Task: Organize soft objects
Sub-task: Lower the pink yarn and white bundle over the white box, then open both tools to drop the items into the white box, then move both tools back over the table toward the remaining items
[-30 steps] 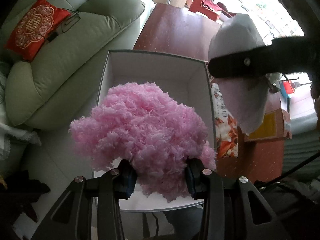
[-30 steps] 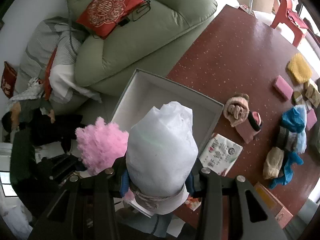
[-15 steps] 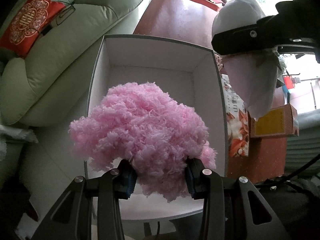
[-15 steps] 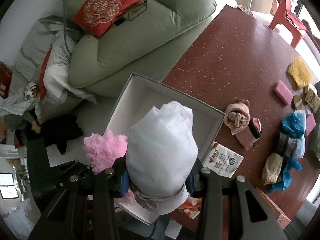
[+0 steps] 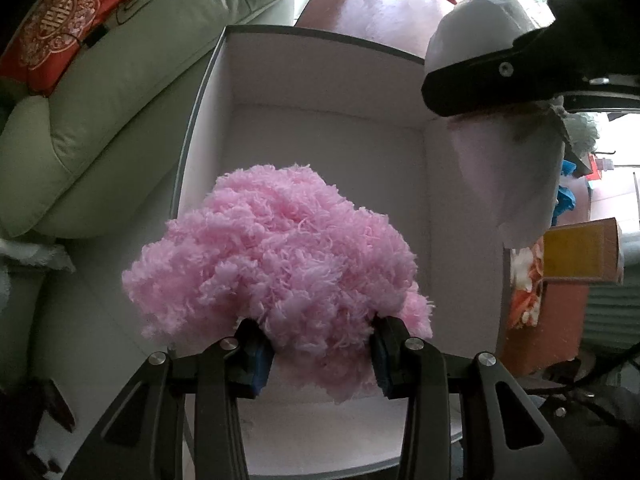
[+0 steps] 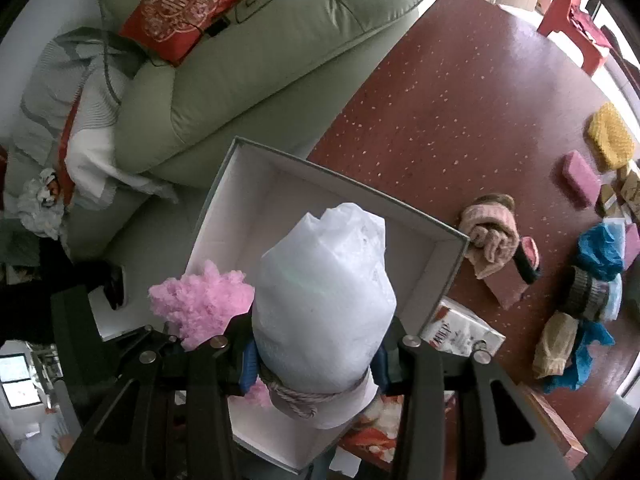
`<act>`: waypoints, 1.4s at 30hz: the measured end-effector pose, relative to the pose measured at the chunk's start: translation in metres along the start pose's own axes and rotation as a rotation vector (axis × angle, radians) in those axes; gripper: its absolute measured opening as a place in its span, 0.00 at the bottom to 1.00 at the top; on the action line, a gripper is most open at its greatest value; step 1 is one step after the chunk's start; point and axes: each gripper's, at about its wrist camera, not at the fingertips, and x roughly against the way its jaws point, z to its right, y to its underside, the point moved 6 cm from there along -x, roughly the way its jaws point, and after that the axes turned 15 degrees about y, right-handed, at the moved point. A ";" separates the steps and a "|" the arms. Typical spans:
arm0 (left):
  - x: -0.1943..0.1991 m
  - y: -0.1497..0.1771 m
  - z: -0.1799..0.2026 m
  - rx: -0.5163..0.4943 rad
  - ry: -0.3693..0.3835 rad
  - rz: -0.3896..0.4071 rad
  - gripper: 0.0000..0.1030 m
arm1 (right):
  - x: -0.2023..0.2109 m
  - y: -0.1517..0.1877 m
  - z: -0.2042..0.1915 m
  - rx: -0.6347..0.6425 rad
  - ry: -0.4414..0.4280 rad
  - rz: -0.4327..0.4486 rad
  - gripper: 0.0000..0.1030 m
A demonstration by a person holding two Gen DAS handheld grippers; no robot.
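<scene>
My left gripper (image 5: 320,354) is shut on a fluffy pink yarn ball (image 5: 276,264), which hangs over the near part of an open white box (image 5: 320,128). My right gripper (image 6: 316,362) is shut on a white cloth bundle (image 6: 324,296) tied with a pale cord at its base. That bundle hangs above the same white box (image 6: 424,276), just right of the pink yarn ball (image 6: 200,304). In the left wrist view the white bundle (image 5: 516,184) and a black finger of the right gripper show at the upper right. The box floor in view is bare.
The box stands at the edge of a red-brown table (image 6: 460,92), next to a green sofa (image 6: 248,60) with a red cushion (image 6: 180,4). Rolled towels and cloths (image 6: 488,232), a pink sponge (image 6: 580,180), a yellow knit piece (image 6: 610,134) and blue cloth (image 6: 600,252) lie on the table's right. Printed packets (image 6: 460,332) lie beside the box.
Both grippers have sunk toward the box with their loads still held. The box looks larger and closer in both views. The grips have not changed.
</scene>
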 end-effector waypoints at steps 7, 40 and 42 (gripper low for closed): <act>-0.007 0.001 0.003 0.008 -0.009 -0.001 0.45 | -0.016 -0.003 -0.006 0.006 0.008 -0.025 0.46; 0.006 -0.049 0.092 -0.072 -0.076 0.001 0.99 | 0.064 0.044 0.148 -0.425 0.015 0.132 1.00; 0.006 -0.053 0.104 -0.084 -0.071 -0.001 0.99 | 0.069 0.052 0.166 -0.472 0.018 0.145 1.00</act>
